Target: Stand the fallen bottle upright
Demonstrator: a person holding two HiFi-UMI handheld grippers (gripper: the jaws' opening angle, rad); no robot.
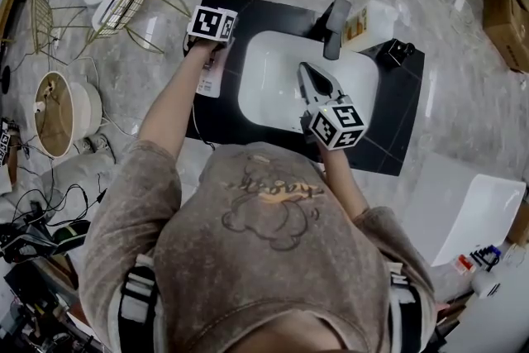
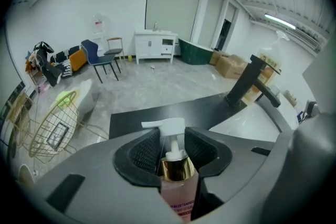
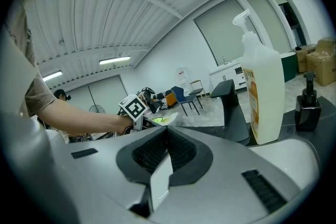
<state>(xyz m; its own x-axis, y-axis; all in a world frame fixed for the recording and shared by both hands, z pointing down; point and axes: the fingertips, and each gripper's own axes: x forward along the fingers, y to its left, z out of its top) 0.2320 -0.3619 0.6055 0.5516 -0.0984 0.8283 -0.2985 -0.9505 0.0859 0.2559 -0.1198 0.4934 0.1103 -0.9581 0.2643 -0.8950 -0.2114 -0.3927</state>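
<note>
A pink bottle (image 2: 178, 186) with a gold collar and a white pump head lies along my left gripper (image 2: 170, 152). The jaws are shut on its neck, and the pump head pokes out past the fingertips. In the head view the bottle (image 1: 209, 78) shows its white label at the left edge of the black countertop (image 1: 397, 120), under the left gripper (image 1: 212, 60). My right gripper (image 1: 307, 72) hovers over the white sink basin (image 1: 273, 62). Its pads meet with nothing between them in the right gripper view (image 3: 167, 136).
A black faucet (image 1: 335, 27) stands behind the basin. Next to it are a big white soap bottle (image 3: 265, 92) with an orange label and a small black dispenser (image 3: 307, 105). A gold wire basket (image 1: 124, 4) sits on the floor at the left.
</note>
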